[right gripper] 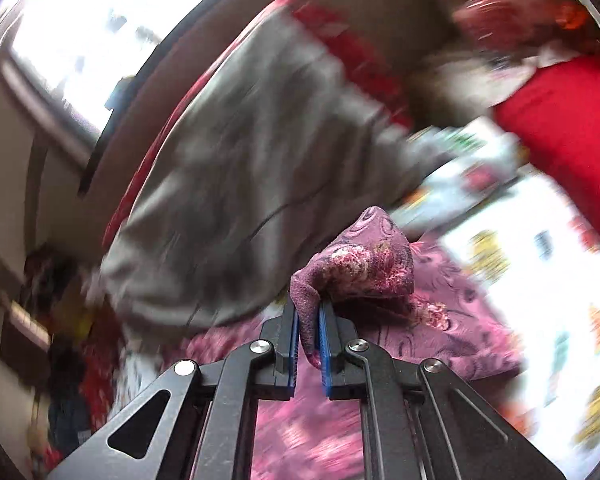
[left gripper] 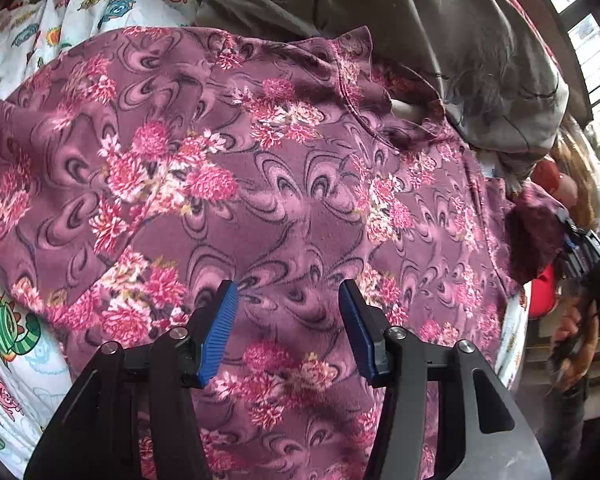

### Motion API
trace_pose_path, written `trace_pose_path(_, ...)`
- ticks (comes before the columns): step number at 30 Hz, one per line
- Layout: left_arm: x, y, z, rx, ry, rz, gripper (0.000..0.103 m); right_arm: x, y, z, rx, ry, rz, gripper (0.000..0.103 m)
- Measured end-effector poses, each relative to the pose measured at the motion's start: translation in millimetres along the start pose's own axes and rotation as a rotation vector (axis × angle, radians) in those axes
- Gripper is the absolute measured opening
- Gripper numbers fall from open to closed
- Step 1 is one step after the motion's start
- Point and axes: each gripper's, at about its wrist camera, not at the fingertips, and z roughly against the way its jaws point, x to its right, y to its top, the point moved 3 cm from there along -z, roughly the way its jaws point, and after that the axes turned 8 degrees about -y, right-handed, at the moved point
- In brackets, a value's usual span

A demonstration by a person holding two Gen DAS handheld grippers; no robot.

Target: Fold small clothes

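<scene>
The purple flowery top [left gripper: 284,184] lies spread out on the cartoon sheet [left gripper: 16,392]. A grey garment [left gripper: 440,40] lies just past the top's neck. The right gripper [right gripper: 309,328] pinches a corner of the top tight and lifts it, likely to fold that side over. The left gripper [left gripper: 288,304] hangs over the top's middle, fingers wide apart, holding nothing, maybe ready to press down.

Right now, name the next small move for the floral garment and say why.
Probably carry the right gripper, shut on an edge of the floral garment, across over the flat part to lay the fold. The left gripper hangs open above the spread cloth, holding nothing, and could press it down.
</scene>
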Motion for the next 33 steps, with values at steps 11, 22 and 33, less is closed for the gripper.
trace_pose_path(11,-27.0,-1.0,35.0,0.016,-0.085,0.025,0.051,-144.2,-98.3,-46.6,-0.145,0.067,0.317,0.009)
trace_pose_path(22,-14.6,-5.4,62.3,0.042,-0.161,-0.005,0.051,-198.7,-220.8,-72.6,-0.447,0.137,0.434,0.028)
trace_pose_path(33,36.4,-0.4,-2.1,-0.045,-0.057,-0.024,0.061,-100.5,-176.4,-0.9,-0.352,0.099,0.276,0.036)
